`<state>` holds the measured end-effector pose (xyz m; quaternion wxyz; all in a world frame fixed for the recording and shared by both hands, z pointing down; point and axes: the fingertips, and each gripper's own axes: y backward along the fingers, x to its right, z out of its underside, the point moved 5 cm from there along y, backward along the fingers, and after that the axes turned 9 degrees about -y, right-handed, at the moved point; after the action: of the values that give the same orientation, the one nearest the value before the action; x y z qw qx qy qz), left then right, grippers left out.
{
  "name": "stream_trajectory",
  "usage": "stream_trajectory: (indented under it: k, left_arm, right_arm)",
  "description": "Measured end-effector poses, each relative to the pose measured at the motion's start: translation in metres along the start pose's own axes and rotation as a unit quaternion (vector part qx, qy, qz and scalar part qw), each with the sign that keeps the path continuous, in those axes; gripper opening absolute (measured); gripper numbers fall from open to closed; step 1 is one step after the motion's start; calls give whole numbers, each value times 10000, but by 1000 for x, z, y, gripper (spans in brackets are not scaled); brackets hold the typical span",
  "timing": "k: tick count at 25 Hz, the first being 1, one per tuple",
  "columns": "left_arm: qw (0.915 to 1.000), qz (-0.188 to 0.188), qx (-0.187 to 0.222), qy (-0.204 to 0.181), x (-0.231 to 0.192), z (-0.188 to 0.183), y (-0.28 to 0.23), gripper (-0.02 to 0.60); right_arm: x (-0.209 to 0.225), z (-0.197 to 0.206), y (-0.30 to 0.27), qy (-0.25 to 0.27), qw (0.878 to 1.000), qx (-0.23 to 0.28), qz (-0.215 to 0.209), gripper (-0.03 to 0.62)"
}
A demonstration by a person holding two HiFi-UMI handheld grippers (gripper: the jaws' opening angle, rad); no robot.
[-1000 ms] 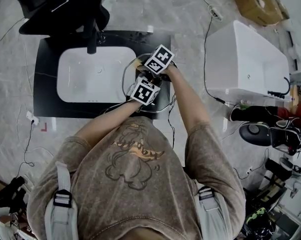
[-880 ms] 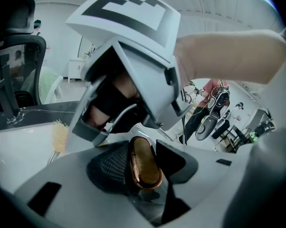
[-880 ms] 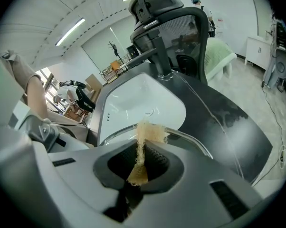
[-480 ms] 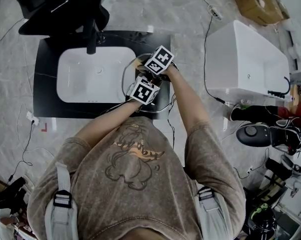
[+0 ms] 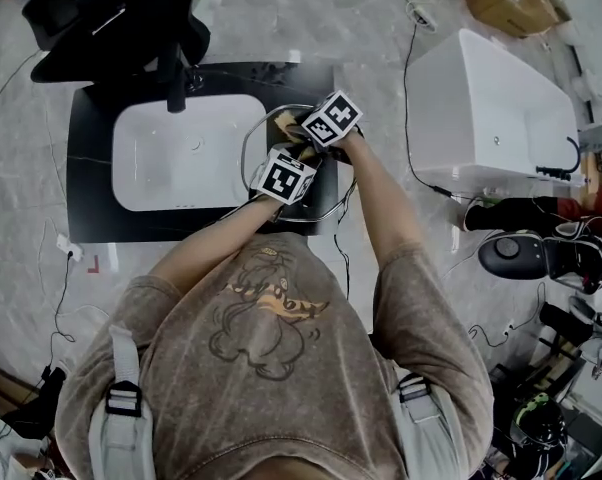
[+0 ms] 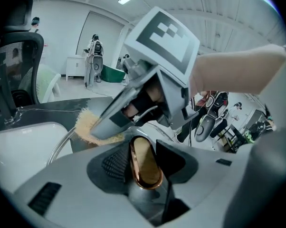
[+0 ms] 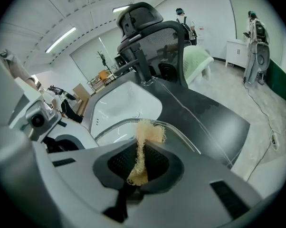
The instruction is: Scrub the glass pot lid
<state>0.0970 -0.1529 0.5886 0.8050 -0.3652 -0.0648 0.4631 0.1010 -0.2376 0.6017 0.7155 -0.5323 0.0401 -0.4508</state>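
The left gripper (image 6: 144, 162) is clamped on the copper knob (image 6: 145, 152) of the glass lid (image 7: 117, 133), which lies at the sink's (image 5: 176, 158) 3 o'clock edge. The right gripper (image 7: 140, 164), at the left one's 1 o'clock, pinches a tan scrubber (image 7: 150, 132) at the lid's rim.

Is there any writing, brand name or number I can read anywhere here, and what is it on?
No text here can be read.
T-shirt print: an orange band across the cartoon, maybe lettering, too blurred to read.
Marker cubes: black-and-white square patterns, no letters.
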Motion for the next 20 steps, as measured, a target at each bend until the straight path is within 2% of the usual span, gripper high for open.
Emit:
stream_trajectory:
  k: [10, 20]
  left_arm:
    - [9998, 144, -79, 105, -4, 1, -1, 192]
    - [9997, 223, -132, -9, -5, 0, -1, 192]
  right_arm:
    - [18, 35, 28, -456, 9979, 318, 329, 43]
    - [13, 71, 44, -835, 9927, 685, 532, 43]
